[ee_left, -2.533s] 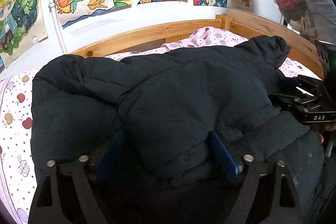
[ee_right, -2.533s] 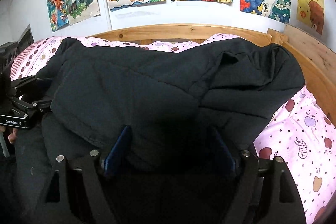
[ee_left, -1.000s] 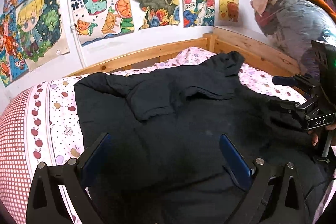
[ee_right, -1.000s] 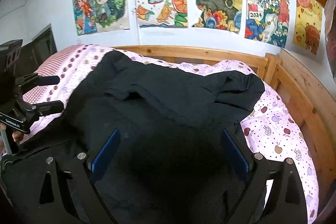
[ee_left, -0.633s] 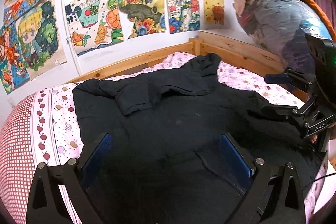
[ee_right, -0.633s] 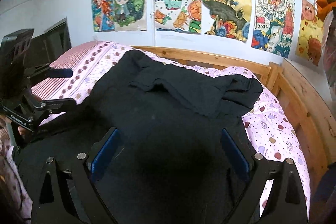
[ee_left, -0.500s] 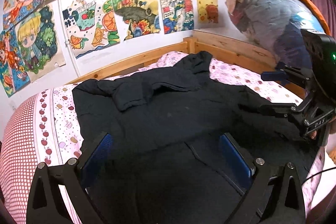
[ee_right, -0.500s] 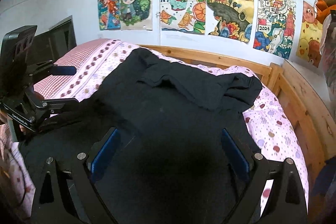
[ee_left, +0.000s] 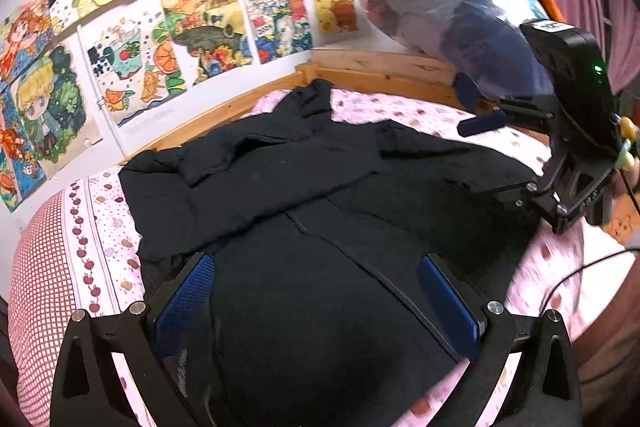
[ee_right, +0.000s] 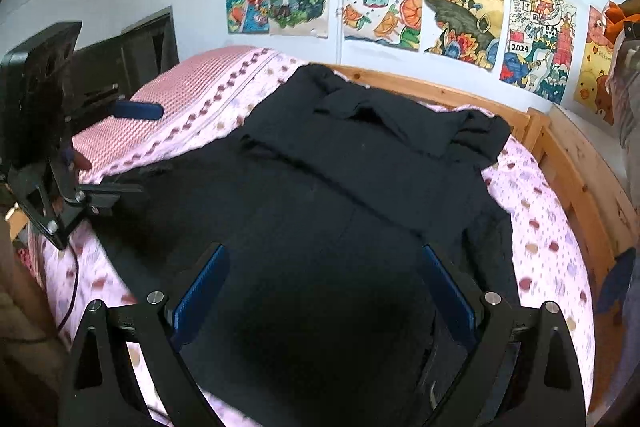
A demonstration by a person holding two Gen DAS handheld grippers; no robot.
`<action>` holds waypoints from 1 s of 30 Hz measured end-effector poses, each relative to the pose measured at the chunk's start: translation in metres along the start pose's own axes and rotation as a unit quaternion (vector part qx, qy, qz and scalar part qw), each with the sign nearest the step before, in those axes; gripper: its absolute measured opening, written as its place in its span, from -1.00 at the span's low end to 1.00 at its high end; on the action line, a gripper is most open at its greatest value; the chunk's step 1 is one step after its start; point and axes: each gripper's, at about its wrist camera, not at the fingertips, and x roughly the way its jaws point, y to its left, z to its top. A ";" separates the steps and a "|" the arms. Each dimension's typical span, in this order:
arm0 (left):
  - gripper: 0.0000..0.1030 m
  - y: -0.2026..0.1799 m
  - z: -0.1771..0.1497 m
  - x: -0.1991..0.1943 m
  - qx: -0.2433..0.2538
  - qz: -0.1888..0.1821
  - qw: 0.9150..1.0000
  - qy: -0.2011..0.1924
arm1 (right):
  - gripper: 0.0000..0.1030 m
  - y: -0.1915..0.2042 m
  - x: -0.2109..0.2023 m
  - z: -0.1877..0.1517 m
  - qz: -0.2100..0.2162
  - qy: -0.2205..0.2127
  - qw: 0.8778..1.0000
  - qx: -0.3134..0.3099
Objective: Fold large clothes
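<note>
Left gripper (ee_left: pixel 316 301) and right gripper (ee_right: pixel 324 291), jaws wide, held above a black padded coat (ee_left: pixel 320 195) on the pink fruit-print bed (ee_right: pixel 540 227)

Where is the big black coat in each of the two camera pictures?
Left wrist view: the black coat fills the middle, spread on the pink bedsheet.
Right wrist view: the coat fills the middle again.
Shared landmark: the 2024 poster, also seen at.

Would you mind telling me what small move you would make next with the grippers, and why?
Probably lower both open grippers, left gripper and right gripper, onto the near hem of the black coat and pinch it: the coat lies spread on the bed, unheld.
</note>
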 end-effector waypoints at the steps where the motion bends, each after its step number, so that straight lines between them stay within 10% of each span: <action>1: 0.99 -0.004 -0.005 -0.003 0.010 -0.002 1.000 0.001 | 0.81 0.004 -0.003 -0.005 -0.002 0.003 1.000 -0.008; 14: 0.99 -0.054 -0.082 -0.026 0.176 -0.001 0.983 0.057 | 0.81 0.077 -0.024 -0.058 0.005 0.061 0.974 -0.220; 30: 1.00 -0.039 -0.108 0.003 0.110 0.015 0.988 0.110 | 0.81 0.072 0.010 -0.078 -0.065 0.133 0.973 -0.175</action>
